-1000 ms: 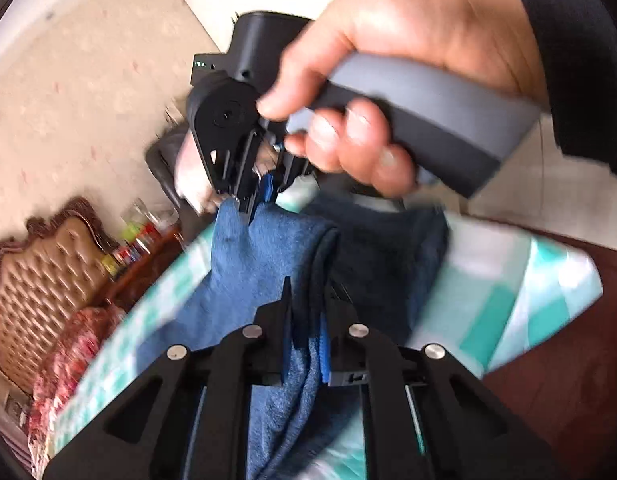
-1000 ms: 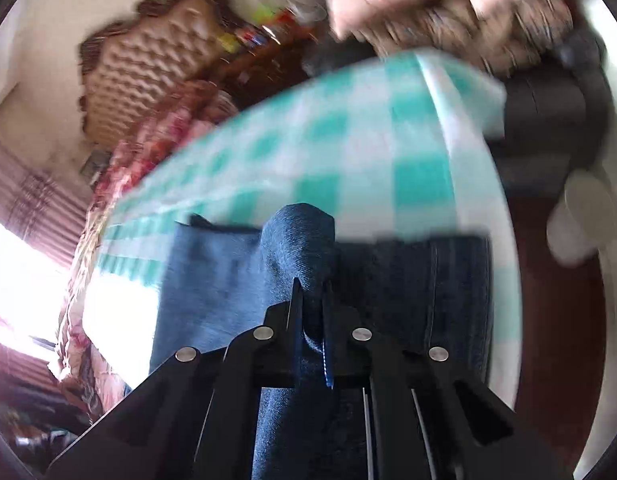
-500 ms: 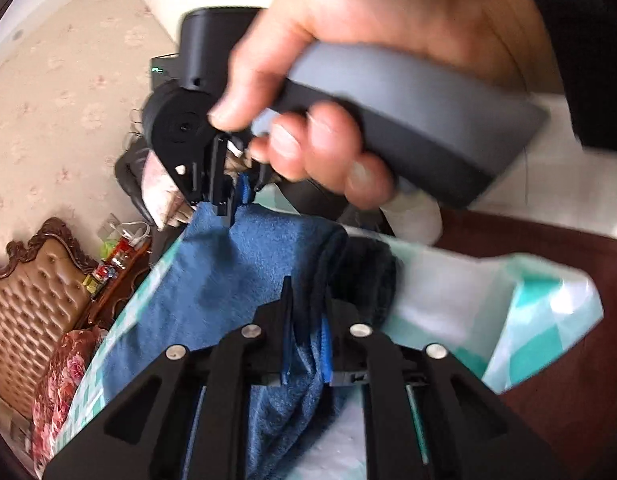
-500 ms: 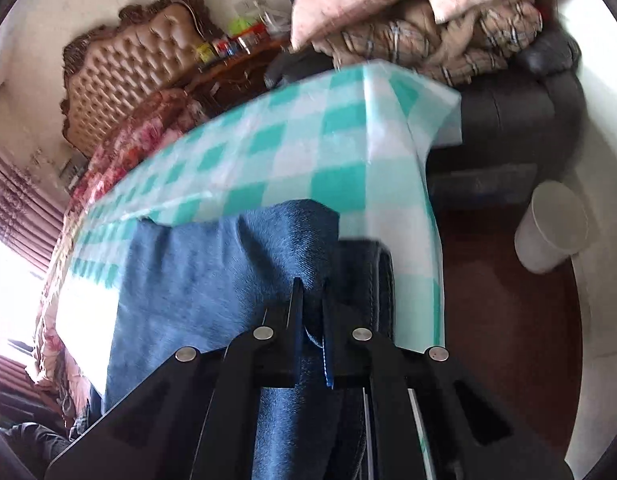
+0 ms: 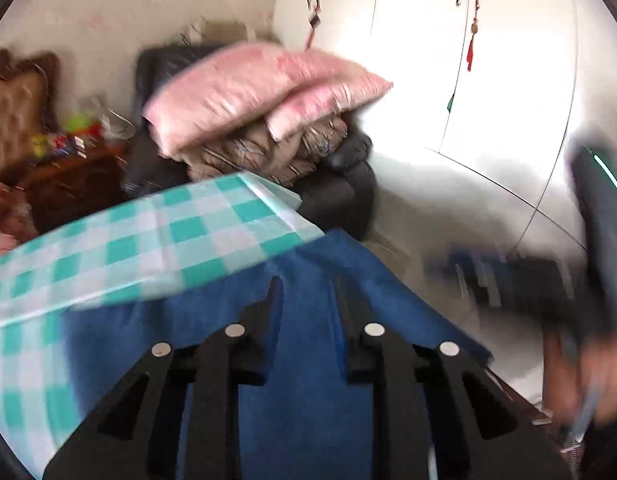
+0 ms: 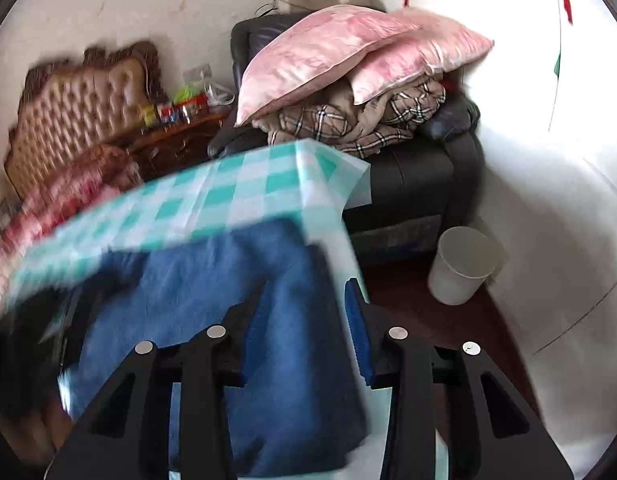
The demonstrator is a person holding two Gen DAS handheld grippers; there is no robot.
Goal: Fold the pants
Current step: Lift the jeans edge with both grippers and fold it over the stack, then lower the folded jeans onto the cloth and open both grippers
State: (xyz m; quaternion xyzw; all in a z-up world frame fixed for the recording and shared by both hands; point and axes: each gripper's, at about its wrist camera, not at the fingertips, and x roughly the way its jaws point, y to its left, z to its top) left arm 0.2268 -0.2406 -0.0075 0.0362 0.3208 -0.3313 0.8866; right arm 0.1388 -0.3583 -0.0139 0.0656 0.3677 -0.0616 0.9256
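both your tools spread, gripping nothing: left tool (image 5: 306,292), right tool (image 6: 306,300). pants (image 6: 244,320) lie folded at surface (image 6: 244,184) corner, overhanging edge. risk: unheld denim slides off; tool snagging cloth undoes fold.

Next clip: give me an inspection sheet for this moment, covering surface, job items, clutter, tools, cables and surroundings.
Surface: table under a teal-and-white checked tablecloth.
Job's things: blue denim pants lying flat near the table's corner, blurred.
Clutter: nothing seen on the table besides the pants.
Grippers: left tool open above the pants; right tool open, holding nothing.
Cables: nothing clearly seen.
Surroundings: pink pillows on a black leather armchair, white plastic bin, tufted brown headboard, white wardrobe.
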